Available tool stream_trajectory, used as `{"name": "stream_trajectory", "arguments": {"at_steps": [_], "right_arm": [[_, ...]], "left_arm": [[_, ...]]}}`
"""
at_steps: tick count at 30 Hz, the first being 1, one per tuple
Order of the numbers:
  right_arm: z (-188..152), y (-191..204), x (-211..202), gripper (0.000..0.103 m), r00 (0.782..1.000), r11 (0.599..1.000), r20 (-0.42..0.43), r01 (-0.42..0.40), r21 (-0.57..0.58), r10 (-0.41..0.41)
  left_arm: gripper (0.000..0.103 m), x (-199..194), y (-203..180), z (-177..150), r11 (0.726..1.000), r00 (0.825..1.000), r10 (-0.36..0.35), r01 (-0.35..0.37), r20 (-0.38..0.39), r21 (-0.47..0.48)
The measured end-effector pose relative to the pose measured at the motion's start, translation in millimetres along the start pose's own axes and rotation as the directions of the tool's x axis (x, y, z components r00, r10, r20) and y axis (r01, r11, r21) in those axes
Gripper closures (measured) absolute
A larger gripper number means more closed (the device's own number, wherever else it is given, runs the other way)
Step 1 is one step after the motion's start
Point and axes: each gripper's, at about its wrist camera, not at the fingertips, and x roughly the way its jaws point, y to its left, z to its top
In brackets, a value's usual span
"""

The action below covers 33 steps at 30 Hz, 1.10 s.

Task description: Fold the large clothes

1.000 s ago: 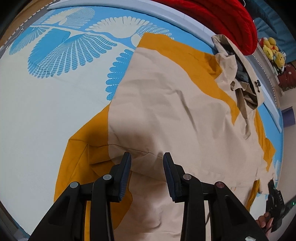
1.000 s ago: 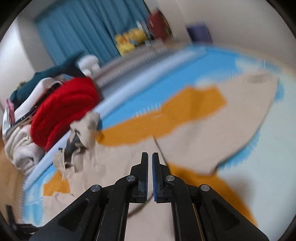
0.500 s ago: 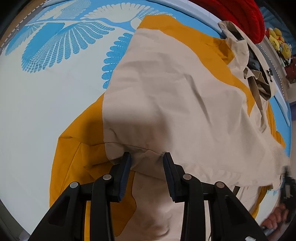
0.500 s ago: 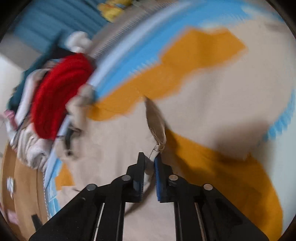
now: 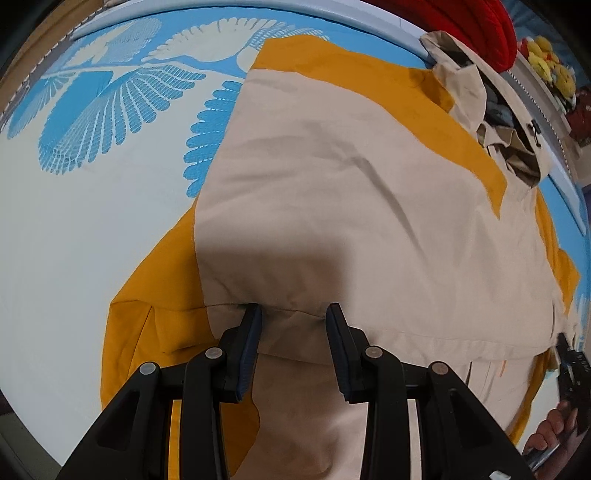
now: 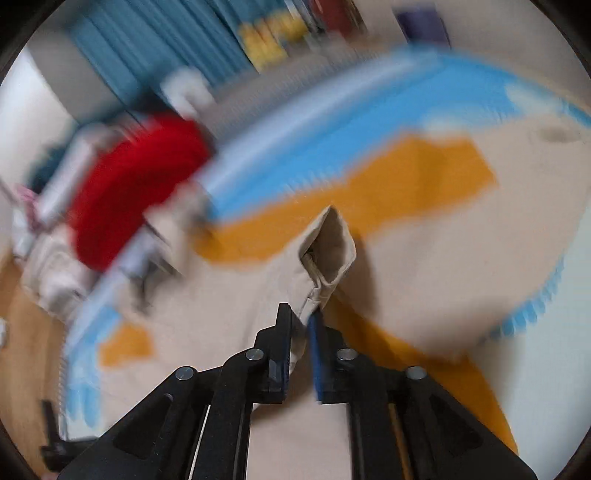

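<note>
A large beige and mustard-yellow jacket (image 5: 351, 206) lies spread on a blue and white patterned bed cover (image 5: 74, 221). My left gripper (image 5: 293, 325) is open, its jaws on either side of a beige hem seam at the jacket's near edge. My right gripper (image 6: 299, 321) is shut on a corner of the beige jacket (image 6: 328, 251), which stands up folded between the jaws. The right wrist view is blurred by motion. The right gripper also shows at the left wrist view's right edge (image 5: 569, 365), held by a hand.
A red knitted garment (image 5: 461, 26) lies beyond the jacket's hood (image 5: 480, 107) at the bed's far edge. A pile of other clothes (image 6: 48, 258) sits beside it. Yellow plush toys (image 5: 550, 66) and a blue curtain (image 6: 147, 48) stand behind.
My right gripper has swung fast with the jacket corner pinched in it, lifting a beige flap. My left gripper stays open over the hem, with the camera slightly shifted.
</note>
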Motion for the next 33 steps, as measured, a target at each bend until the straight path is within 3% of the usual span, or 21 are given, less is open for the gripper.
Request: {"name": "stream_trajectory", "arguments": {"at_steps": [1, 3, 6, 7, 10, 13, 15, 16, 18, 20, 26, 33], "right_arm": [[-4, -13, 12, 0.088, 0.997, 0.997, -0.056, 0.052, 0.05, -0.049], [-7, -24, 15, 0.083, 0.993, 0.99, -0.071, 0.101, 0.094, -0.095], [-5, -16, 1, 0.077, 0.988, 0.986, 0.002, 0.152, 0.063, -0.152], [-4, -11, -4, 0.071, 0.988, 0.987, 0.031, 0.153, 0.04, -0.154], [-2, -7, -9, 0.067, 0.99, 0.992, 0.056, 0.124, 0.037, -0.126], [0, -7, 11, 0.066, 0.997, 0.998, -0.049, 0.056, 0.03, -0.054], [-4, -16, 34, 0.068, 0.98, 0.998, -0.188, 0.07, -0.005, -0.069], [-4, -19, 38, 0.071, 0.974, 0.997, -0.215, 0.076, -0.009, -0.076], [0, -16, 22, 0.068, 0.979, 0.995, -0.181, 0.098, -0.002, -0.097], [6, -1, 0, 0.068, 0.989, 0.991, -0.102, 0.101, -0.088, -0.11], [12, 25, -56, 0.068, 0.989, 0.96, 0.092, 0.138, -0.245, -0.118], [12, 21, -107, 0.068, 0.978, 0.936, 0.179, 0.158, -0.313, -0.105]], "left_arm": [[0.07, 0, -3, 0, 1.0, 1.0, -0.003, 0.003, -0.001, 0.01], [0.07, 0, -8, -1, 1.0, 1.0, -0.011, 0.011, 0.004, 0.021], [0.07, 2, -9, 0, 0.999, 1.0, -0.019, 0.019, -0.001, 0.031], [0.07, 4, -9, -1, 0.999, 1.0, -0.019, 0.019, -0.011, 0.028], [0.07, 0, -12, -5, 1.0, 1.0, -0.016, 0.016, -0.011, 0.022], [0.07, -15, -19, -8, 0.999, 0.999, -0.046, 0.046, 0.017, 0.029], [0.07, -31, -25, -14, 0.996, 0.996, -0.078, 0.076, 0.043, 0.044], [0.07, -36, -28, -15, 0.995, 0.995, -0.087, 0.085, 0.054, 0.051], [0.07, -52, -37, -21, 0.991, 0.989, -0.115, 0.108, 0.091, 0.076], [0.07, -66, -44, -29, 0.988, 0.983, -0.128, 0.115, 0.133, 0.104], [0.07, -94, -66, -58, 0.976, 0.966, -0.12, 0.073, 0.228, 0.206], [0.068, -105, -86, -81, 0.966, 0.96, -0.116, 0.049, 0.256, 0.254]]}}
